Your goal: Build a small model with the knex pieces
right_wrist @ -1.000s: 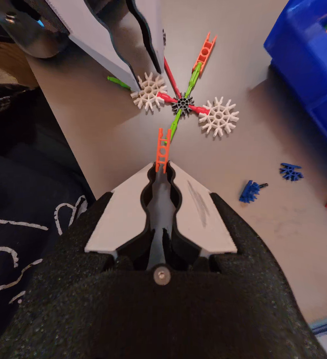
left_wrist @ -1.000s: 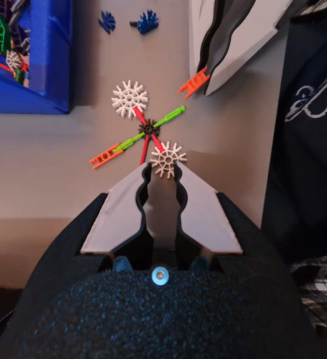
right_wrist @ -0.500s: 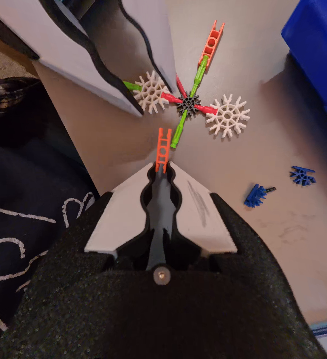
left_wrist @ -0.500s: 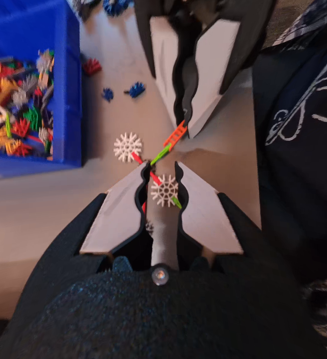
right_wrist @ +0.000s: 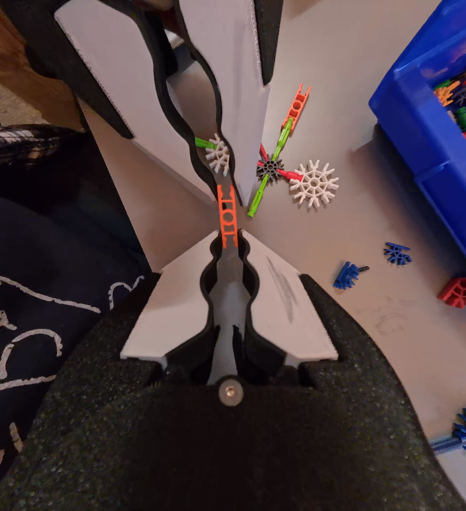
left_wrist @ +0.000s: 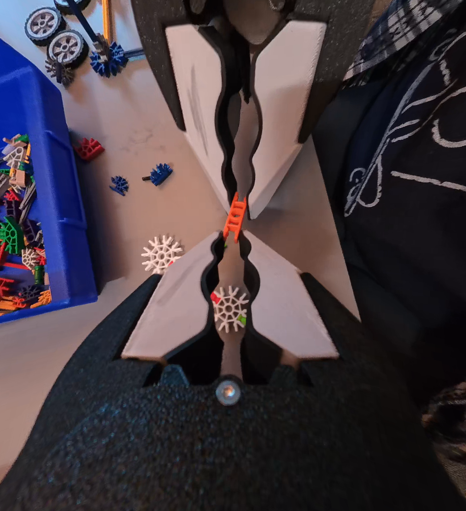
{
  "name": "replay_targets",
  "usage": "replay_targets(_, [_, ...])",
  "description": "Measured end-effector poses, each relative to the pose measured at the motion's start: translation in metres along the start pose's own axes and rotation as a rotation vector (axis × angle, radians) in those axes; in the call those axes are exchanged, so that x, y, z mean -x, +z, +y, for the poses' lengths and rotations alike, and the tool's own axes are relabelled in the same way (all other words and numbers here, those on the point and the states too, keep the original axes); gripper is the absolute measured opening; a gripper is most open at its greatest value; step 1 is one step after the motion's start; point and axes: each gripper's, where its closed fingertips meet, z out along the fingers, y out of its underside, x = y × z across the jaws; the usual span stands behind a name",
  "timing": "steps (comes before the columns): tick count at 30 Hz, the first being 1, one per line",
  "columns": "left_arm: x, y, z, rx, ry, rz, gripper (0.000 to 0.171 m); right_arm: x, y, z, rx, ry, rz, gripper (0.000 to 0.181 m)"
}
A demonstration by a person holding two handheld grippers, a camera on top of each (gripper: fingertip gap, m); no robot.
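Tabletop (right_wrist: 336, 69): two white snowflake connectors (right_wrist: 314, 183), two grippers (right_wrist: 230, 235).

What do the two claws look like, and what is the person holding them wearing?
Both are alike: the left claw and right claw each have two white wedge-shaped fingers lined with wavy black pads, on a rough black speckled body with a silver screw at the centre. The right claw bears grey scuff marks. No cables show. The person wears a dark garment with white line drawings.
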Motion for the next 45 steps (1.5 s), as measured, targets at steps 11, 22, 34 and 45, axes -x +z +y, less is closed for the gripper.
replay_targets(11, [0.0,0.001,0.002,-0.015,0.0,0.034,0.008,-0.003,-0.007,-0.014,-0.097,-0.074,0.083,0.011])
replay_targets(22, [0.021,-0.017,0.058,0.223,-0.002,-0.077,0.017,-0.011,0.011,0.005,-0.014,0.054,0.093,0.009])
replay_targets(34, [0.013,-0.014,0.069,0.206,-0.133,-0.069,0.024,-0.017,0.023,0.014,0.095,0.078,0.159,0.009])
replay_targets(45, [0.005,-0.011,0.064,0.201,-0.132,-0.077,0.023,-0.024,0.02,0.019,0.141,0.086,0.199,0.009])
